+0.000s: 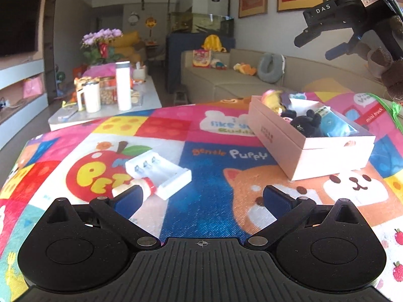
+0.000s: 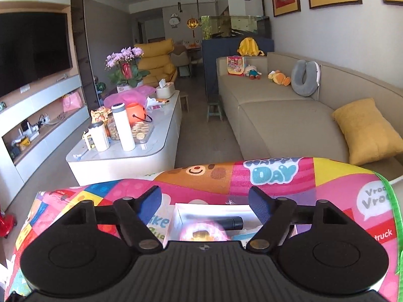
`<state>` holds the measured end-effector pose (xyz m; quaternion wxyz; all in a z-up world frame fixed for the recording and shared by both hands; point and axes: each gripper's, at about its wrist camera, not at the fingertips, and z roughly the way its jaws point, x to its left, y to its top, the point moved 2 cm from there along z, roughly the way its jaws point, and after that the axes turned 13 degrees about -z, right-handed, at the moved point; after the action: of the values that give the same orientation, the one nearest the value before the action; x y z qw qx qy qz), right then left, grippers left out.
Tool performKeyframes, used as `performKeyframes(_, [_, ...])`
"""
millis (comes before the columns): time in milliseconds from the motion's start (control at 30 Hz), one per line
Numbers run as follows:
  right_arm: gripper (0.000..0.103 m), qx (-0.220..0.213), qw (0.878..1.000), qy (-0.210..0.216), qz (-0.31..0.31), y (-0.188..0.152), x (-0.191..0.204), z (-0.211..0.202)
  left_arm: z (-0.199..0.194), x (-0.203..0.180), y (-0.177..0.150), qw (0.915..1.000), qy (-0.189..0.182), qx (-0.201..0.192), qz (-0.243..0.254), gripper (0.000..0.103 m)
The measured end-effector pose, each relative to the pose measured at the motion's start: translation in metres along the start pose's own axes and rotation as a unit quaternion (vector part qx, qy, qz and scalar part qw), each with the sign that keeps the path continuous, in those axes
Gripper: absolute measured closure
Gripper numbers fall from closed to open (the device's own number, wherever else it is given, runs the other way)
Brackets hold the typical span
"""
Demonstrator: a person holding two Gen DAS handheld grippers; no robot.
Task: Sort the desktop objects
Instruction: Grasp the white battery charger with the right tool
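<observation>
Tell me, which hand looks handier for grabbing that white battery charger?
Probably the left: its open tongs sit just short of the white battery charger, while the right tongs hover over the box.
</observation>
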<state>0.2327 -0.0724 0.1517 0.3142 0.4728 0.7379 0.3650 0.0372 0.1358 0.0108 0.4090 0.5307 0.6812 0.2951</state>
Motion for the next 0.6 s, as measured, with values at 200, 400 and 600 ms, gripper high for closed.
performKeyframes(200, [0.023, 0.027, 0.999, -0.002, -0.030, -0.004, 0.029, 0.008, -0.007, 0.019, -0.003, 0.9996, 0.027, -0.004, -0.007, 0.000])
performKeyframes(400, [0.018, 0.050, 0.993, 0.054, -0.089, -0.020, 0.101, 0.022, -0.013, 0.041, -0.005, 0.9977, 0.064, 0.006, -0.021, 0.000])
performKeyframes(600, [0.038, 0.095, 0.972, 0.132, -0.170, -0.059, 0.202, 0.052, -0.023, 0.053, -0.010, 0.9971, 0.067, 0.022, -0.028, 0.000])
